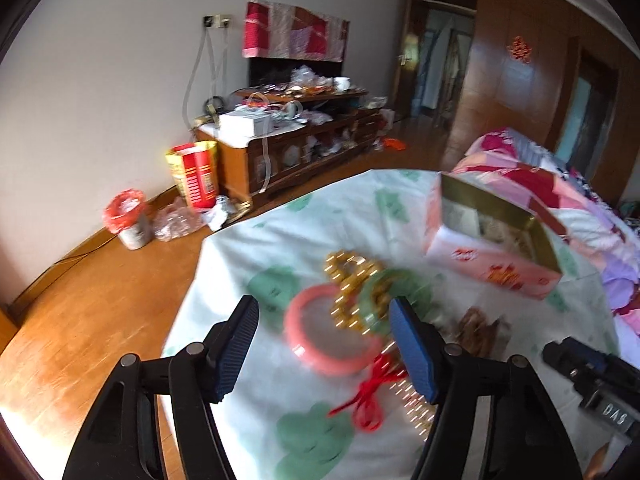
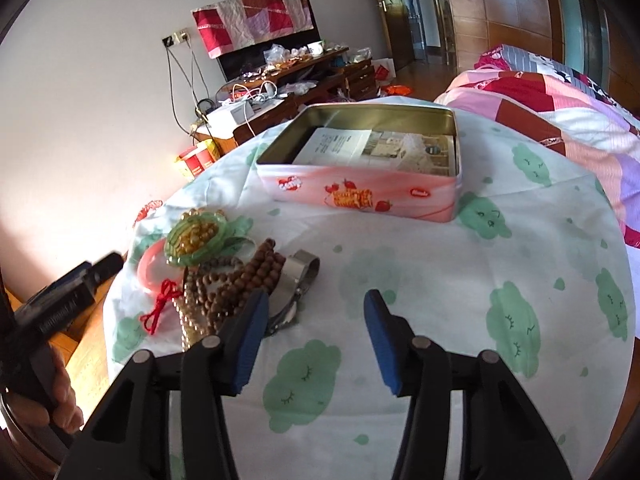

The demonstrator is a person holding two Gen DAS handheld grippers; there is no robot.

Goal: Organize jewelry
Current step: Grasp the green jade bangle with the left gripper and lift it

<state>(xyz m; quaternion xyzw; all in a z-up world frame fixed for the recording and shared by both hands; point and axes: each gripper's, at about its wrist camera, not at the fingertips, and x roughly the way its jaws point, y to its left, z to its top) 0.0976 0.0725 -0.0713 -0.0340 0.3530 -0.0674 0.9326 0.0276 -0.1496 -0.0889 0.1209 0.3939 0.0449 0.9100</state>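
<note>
Two claws hang released over the counter (image 2: 400, 264): the left claw (image 1: 324, 344) straddles the pink bangle (image 1: 332, 332) in the jewelry heap, nearer than the right claw (image 2: 316, 340); the tin (image 2: 360, 168) lies beyond.

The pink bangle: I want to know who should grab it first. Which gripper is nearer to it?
Left. The left gripper hangs right over the pink bangle, which shows between its open fingers. The right gripper is off to the bangle's right, beyond the brown beads.
</note>
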